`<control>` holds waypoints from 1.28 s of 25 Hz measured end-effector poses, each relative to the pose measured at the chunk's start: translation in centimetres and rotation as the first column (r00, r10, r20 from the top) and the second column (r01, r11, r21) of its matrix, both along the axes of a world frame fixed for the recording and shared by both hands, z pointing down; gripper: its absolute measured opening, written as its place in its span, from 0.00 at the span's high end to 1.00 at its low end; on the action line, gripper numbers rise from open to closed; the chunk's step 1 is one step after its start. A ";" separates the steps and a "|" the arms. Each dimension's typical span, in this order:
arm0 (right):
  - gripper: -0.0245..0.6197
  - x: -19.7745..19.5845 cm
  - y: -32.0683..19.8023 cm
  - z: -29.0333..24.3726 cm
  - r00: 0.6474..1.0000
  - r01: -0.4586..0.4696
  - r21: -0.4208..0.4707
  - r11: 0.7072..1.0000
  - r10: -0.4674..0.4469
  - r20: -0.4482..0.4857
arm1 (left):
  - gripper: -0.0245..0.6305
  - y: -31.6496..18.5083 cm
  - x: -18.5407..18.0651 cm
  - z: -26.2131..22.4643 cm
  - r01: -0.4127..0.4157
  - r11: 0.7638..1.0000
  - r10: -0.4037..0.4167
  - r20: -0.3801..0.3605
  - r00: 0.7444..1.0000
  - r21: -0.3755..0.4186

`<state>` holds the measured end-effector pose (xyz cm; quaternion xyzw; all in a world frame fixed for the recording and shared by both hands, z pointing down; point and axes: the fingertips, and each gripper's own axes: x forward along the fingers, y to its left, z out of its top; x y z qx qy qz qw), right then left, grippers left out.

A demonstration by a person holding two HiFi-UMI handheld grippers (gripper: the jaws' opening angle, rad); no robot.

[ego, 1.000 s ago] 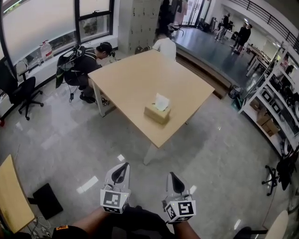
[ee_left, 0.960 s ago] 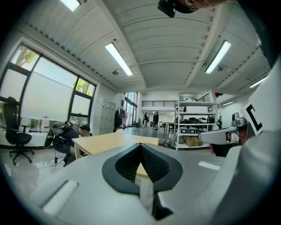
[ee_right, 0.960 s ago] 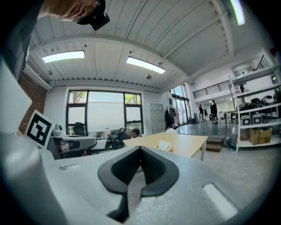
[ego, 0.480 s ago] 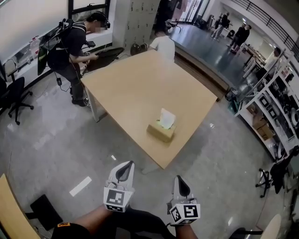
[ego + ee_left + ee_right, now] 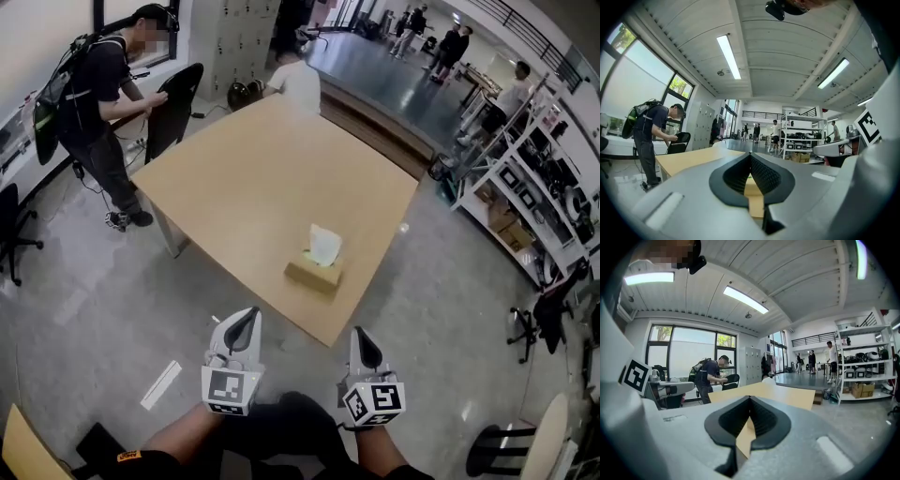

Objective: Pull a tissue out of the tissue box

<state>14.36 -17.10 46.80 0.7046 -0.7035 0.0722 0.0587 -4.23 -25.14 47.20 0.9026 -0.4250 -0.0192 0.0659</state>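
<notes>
A tan tissue box (image 5: pixel 313 273) stands near the front corner of a wooden table (image 5: pixel 234 187), with a white tissue (image 5: pixel 324 245) sticking up from its top. My left gripper (image 5: pixel 246 321) and my right gripper (image 5: pixel 361 337) hover over the floor, short of the table's near edge, side by side and pointing toward the box. Both are shut with nothing between their jaws. In the left gripper view the dark pads (image 5: pixel 761 173) meet at the tip; the right gripper view shows its pads (image 5: pixel 761 416) meeting the same way. The table (image 5: pixel 783 394) lies ahead.
A person with a backpack (image 5: pixel 94 103) stands at the table's far left beside a black chair (image 5: pixel 174 108). A white chair (image 5: pixel 295 82) sits at the table's far end. Metal shelves (image 5: pixel 534 178) line the right side. Several people stand far back.
Both grippers have moved forward toward the table, and the tissue box sits nearer. The person at the left has stood up and stepped to the black chair.
</notes>
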 end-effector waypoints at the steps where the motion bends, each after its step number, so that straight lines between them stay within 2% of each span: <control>1: 0.97 0.3 -0.5 -0.1 1.000 -0.005 -0.001 1.000 0.005 -0.002 | 0.93 -0.4 0.2 0.1 0.000 1.000 0.000 -0.002 1.000 -0.004; 10: 0.97 3.3 -6.1 1.6 1.000 -0.016 -0.038 0.999 0.015 -0.018 | 0.93 -4.8 3.4 1.5 -0.030 0.999 0.030 0.000 1.000 -0.034; 21: 0.97 6.6 -14.9 4.9 0.998 0.062 -0.137 0.989 -0.062 0.000 | 0.93 -12.0 7.8 3.5 0.010 0.996 -0.005 0.067 0.998 -0.084; 22: 0.93 6.8 -15.5 5.6 0.997 0.076 -0.152 0.985 -0.075 0.011 | 0.93 -12.4 8.2 4.0 0.011 0.996 -0.004 0.073 0.997 -0.093; 23: 0.84 7.0 -16.1 6.3 0.996 0.090 -0.168 0.982 -0.087 0.022 | 0.92 -12.8 8.6 4.6 0.010 0.995 -0.001 0.083 0.997 -0.099; 24: 0.82 7.2 -16.8 6.9 0.995 0.101 -0.183 0.978 -0.097 0.031 | 0.89 -13.3 9.0 5.2 0.009 0.994 0.001 0.094 0.996 -0.105; 32: 0.71 9.1 -20.9 12.8 0.988 0.153 -0.322 0.934 -0.142 0.057 | 0.85 -16.7 12.0 8.3 0.035 0.986 -0.005 0.176 0.984 -0.165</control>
